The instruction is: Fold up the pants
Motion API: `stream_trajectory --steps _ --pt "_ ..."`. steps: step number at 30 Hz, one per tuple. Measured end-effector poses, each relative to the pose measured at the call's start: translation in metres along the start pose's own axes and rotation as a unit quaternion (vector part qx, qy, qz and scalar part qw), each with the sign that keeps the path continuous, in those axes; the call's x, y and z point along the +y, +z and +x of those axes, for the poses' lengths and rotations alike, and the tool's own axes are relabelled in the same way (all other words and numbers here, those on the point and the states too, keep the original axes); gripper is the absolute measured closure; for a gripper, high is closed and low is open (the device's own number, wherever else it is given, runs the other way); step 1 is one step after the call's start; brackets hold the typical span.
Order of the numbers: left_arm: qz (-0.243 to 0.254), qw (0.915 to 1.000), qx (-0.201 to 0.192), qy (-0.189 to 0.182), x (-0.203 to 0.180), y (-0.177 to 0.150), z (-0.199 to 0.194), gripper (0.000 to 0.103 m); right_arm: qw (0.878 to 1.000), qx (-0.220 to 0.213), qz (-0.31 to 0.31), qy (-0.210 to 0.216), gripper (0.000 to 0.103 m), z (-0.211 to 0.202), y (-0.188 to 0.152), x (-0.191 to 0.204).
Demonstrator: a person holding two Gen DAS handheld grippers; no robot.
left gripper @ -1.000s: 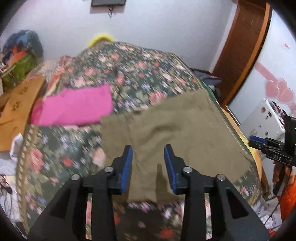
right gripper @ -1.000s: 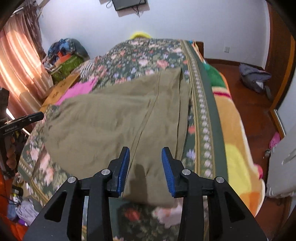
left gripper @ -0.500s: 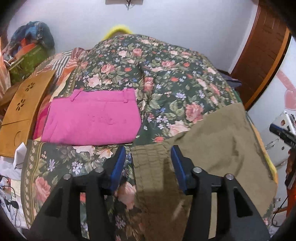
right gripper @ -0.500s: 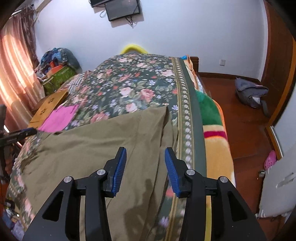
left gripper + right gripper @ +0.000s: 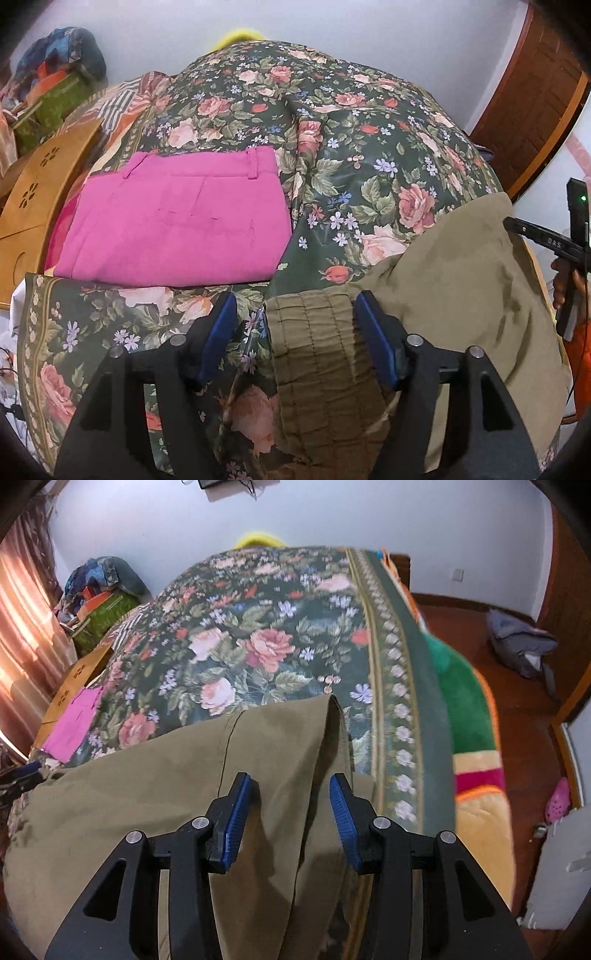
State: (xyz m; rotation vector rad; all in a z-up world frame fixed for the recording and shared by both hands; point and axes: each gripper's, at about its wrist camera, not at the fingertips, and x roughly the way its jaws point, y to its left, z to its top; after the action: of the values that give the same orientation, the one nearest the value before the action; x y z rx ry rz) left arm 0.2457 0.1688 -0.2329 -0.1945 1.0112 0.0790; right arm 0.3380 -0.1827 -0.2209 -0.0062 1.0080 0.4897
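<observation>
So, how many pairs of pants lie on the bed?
2. The olive pants lie spread at the near edge under both tongs; the pink pants lie folded farther left. More could be hidden out of view.

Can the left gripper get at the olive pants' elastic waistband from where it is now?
Probably yes: the left gripper is open, the waistband lies between its fingers, and nothing covers it.

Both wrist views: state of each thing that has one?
left gripper: open, over the elastic waistband end of the olive pants, gripping nothing
right gripper: open, over the leg end, gripping nothing
olive pants: spread flat on the bed, not yet folded
pink pants: folded, lying flat beside the olive pair
floral bedspread: laid over the bed
</observation>
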Motion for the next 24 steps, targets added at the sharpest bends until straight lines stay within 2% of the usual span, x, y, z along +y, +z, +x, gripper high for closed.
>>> stream_trajectory --steps 2,3,6,9,14,21,24 --pt "-0.002 1.0 -0.001 0.003 0.0 -0.002 0.002 0.033 1.0 0.0 0.002 0.013 0.064 0.005 0.001 -0.002" --pt "-0.003 1.0 -0.002 0.005 0.001 -0.002 0.003 0.032 1.0 -0.005 0.004 0.022 0.074 0.005 0.002 -0.002" --pt "-0.01 0.9999 -0.003 0.009 0.003 -0.003 0.005 0.029 0.999 -0.013 0.003 0.041 0.09 0.003 0.002 -0.001" --pt "-0.019 0.9997 -0.005 0.012 0.005 -0.004 0.006 0.026 0.999 -0.027 -0.015 0.027 0.091 0.0 0.001 0.005" --pt "-0.021 0.9995 -0.002 0.022 0.005 -0.006 0.01 0.025 0.996 -0.052 -0.073 -0.029 0.094 -0.007 -0.003 0.023" --pt "0.0 0.9983 -0.006 0.058 -0.003 -0.001 0.016 0.025 0.994 -0.053 -0.08 -0.057 0.094 -0.001 0.007 0.02" --pt "0.008 0.9978 -0.009 0.065 -0.006 0.001 0.009 0.025 0.994 -0.035 -0.086 -0.065 0.092 0.002 0.009 0.023"
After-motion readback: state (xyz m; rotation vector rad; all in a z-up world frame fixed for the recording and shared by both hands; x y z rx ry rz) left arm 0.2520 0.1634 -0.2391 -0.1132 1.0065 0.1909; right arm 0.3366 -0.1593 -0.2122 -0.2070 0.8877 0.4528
